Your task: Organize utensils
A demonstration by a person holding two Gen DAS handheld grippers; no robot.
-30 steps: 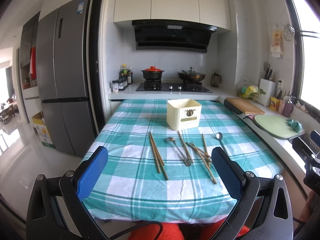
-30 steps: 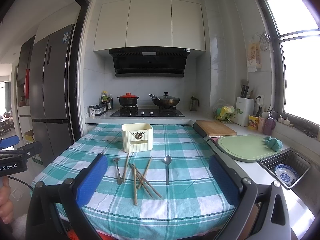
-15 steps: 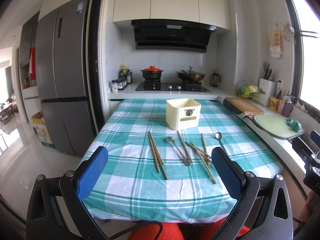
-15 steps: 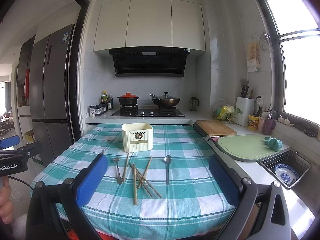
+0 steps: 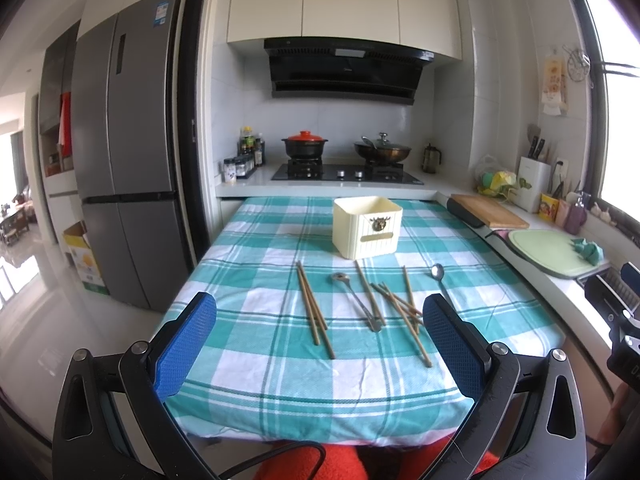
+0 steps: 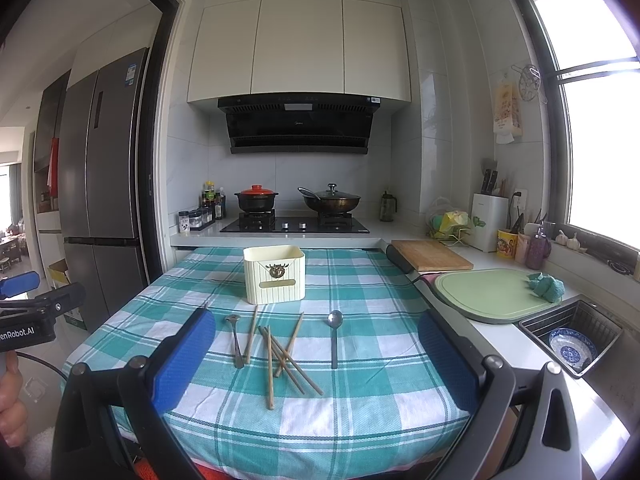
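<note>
A cream utensil box (image 5: 367,226) (image 6: 274,274) stands upright at the far middle of the teal checked tablecloth (image 5: 260,320) (image 6: 360,400). In front of it lie a pair of wooden chopsticks (image 5: 314,308), a heap of crossed chopsticks (image 5: 400,308) (image 6: 280,356), and two metal spoons (image 5: 356,300) (image 5: 440,280) (image 6: 236,340) (image 6: 334,338). My left gripper (image 5: 318,346) hovers open over the near table edge, holding nothing. My right gripper (image 6: 312,358) is likewise open and holds nothing, at the near edge further right.
A stove (image 6: 294,224) with a red-lidded pot and a wok sits behind the table. A fridge (image 5: 128,152) stands left. On the right counter are a wooden board (image 6: 430,255), a green mat (image 6: 488,294) and a sink (image 6: 572,340) with a blue bowl.
</note>
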